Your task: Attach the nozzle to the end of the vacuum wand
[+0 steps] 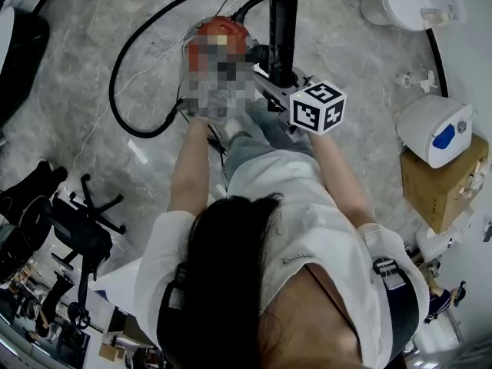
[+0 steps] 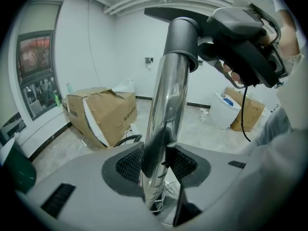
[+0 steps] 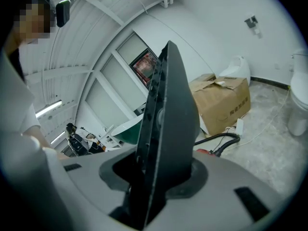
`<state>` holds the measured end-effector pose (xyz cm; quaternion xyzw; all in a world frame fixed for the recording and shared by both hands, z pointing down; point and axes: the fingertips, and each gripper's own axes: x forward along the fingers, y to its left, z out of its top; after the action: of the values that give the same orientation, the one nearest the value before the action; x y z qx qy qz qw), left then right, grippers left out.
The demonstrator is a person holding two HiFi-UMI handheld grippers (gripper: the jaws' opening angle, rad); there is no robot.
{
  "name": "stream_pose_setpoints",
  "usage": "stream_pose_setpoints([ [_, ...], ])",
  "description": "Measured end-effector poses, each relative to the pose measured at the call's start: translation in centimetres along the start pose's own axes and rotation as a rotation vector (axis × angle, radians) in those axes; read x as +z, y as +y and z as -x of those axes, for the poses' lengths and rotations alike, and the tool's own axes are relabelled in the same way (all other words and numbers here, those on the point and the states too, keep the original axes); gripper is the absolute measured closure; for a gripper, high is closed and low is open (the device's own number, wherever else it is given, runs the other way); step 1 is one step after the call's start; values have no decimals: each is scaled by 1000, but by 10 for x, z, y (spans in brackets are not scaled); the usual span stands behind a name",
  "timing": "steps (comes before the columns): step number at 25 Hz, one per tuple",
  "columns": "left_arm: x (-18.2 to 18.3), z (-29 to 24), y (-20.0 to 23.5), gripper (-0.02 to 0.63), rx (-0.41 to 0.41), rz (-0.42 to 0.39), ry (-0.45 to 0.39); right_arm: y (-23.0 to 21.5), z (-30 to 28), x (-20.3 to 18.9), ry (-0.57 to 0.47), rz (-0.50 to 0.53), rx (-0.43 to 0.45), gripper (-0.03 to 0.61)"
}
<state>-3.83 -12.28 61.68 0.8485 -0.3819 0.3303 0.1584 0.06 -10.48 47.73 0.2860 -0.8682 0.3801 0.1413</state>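
Observation:
My left gripper (image 2: 156, 166) is shut on the chrome vacuum wand (image 2: 166, 109), which rises steeply between the pads. At the wand's upper end sits the nozzle's dark grey neck (image 2: 182, 35), fitted around the tube, with the flat nozzle head (image 2: 187, 12) above it. My right gripper (image 3: 153, 179) is shut on the black nozzle (image 3: 168, 124), seen edge-on between its pads. In the head view the nozzle (image 1: 282, 25) stands beside the red vacuum body (image 1: 223, 29). The right gripper's marker cube (image 1: 317, 106) shows there; the left gripper is hidden by a blurred patch.
A black hose (image 1: 142, 48) loops on the marble floor left of the vacuum. A torn cardboard box (image 2: 103, 112) stands by the wall. At the right are white appliances (image 1: 411, 2), a white-and-blue unit (image 1: 434, 129) on a box (image 1: 442, 187). An office chair (image 1: 77, 229) stands lower left.

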Motion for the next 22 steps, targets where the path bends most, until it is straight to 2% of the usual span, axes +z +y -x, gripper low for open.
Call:
stream_pose_setpoints([
  [6,-1,2,1,460,6,4,4,-2,-2,2,-11,-7,6,422],
  [12,2,2,-4,460,6,-1,7,-7,3,2,-29,-73,43,422],
  [16,-2,4,1,460,6,1,4,0,-5,3,3,-113,102,422],
  [22,-3,5,-1,460,-1,-7,9,0,-5,1,54,-172,131,423],
])
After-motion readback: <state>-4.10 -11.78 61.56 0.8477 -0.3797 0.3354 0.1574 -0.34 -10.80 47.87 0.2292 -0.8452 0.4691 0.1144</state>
